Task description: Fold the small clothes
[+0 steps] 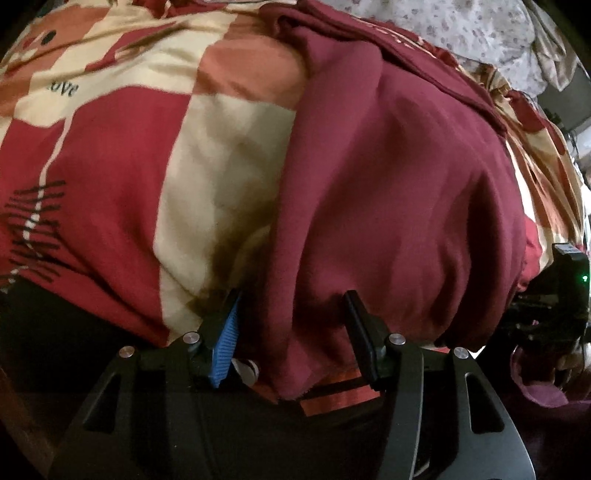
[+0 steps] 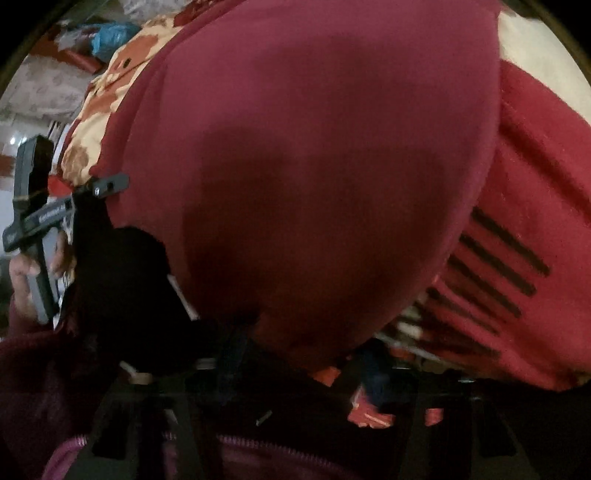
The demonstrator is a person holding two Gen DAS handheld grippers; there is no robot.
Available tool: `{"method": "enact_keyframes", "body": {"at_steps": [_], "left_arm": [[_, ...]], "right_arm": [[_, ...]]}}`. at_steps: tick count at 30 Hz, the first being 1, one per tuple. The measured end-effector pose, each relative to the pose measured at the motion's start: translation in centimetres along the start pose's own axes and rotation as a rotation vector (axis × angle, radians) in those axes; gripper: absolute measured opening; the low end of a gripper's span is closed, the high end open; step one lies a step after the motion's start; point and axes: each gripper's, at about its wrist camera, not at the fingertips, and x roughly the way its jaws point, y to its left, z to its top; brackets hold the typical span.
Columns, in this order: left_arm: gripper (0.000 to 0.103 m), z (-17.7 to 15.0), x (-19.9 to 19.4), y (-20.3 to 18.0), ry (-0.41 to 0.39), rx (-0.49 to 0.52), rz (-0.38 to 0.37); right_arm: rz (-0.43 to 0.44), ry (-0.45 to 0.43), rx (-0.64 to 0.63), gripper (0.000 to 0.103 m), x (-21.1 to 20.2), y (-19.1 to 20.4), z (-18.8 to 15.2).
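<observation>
A maroon garment (image 1: 388,184) lies bunched on a red, cream and orange checked bedspread (image 1: 110,147). My left gripper (image 1: 291,317) stands open over the garment's near edge. Its blue-padded finger (image 1: 227,332) rests by the cloth's left border and its black finger (image 1: 360,325) is on the maroon cloth, with a fold lying loose between them. In the right wrist view the garment (image 2: 314,166) fills most of the picture. My right gripper (image 2: 303,363) is dark and blurred beneath the garment's lower edge, so its grip is unclear.
A pale floral fabric (image 1: 461,29) lies beyond the bedspread. The right gripper's body (image 1: 565,280) shows at the right edge. A hand (image 2: 22,273) in a maroon sleeve (image 2: 37,387) holds the left gripper's handle (image 2: 33,206). A blue bag (image 2: 110,35) sits far back.
</observation>
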Motion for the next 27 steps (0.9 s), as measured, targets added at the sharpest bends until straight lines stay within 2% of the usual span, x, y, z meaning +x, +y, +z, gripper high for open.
{"method": "enact_keyframes", "body": {"at_steps": [1, 2, 3, 6, 9, 14, 20, 22, 24, 27], "left_arm": [[0.054, -0.1, 0.0, 0.1, -0.001, 0.0, -0.005], [0.054, -0.1, 0.0, 0.1, -0.002, 0.004, -0.011], [0.053, -0.3, 0.0, 0.0, -0.001, 0.012, -0.018], [0.01, -0.4, -0.1, -0.2, 0.037, 0.026, -0.103], [0.007, -0.2, -1.7, -0.3, 0.031, 0.028, -0.193], [0.006, 2.2, -6.1, -1.2, -0.08, 0.061, -0.311], [0.006, 7.5, -8.7, -2.0, -0.211, 0.041, -0.359], [0.006, 10.2, -9.0, -2.1, -0.255, 0.023, -0.373], [0.006, 13.2, -9.1, -1.9, -0.308, 0.008, -0.364], [0.006, 17.9, -7.9, -2.0, -0.345, -0.01, -0.35]], "right_arm": [[0.015, -0.025, 0.002, 0.024, -0.5, 0.0, 0.0], [0.038, -0.061, -0.002, 0.012, -1.4, -0.1, -0.1], [0.054, -0.094, -0.011, 0.008, -2.4, -0.1, -0.3], [0.094, -0.151, -0.024, 0.007, -5.3, -0.2, -1.1], [0.165, -0.23, -0.009, 0.007, -9.0, -0.4, -1.6], [0.286, -0.438, 0.048, 0.007, -15.3, -1.9, -0.4], [0.338, -0.605, 0.084, 0.007, -19.2, -3.8, 3.3], [0.324, -0.651, 0.084, 0.007, -20.4, -4.4, 4.9], [0.316, -0.706, 0.106, 0.007, -21.4, -5.3, 7.6], [0.29, -0.764, 0.139, 0.007, -22.3, -6.2, 12.0]]}}
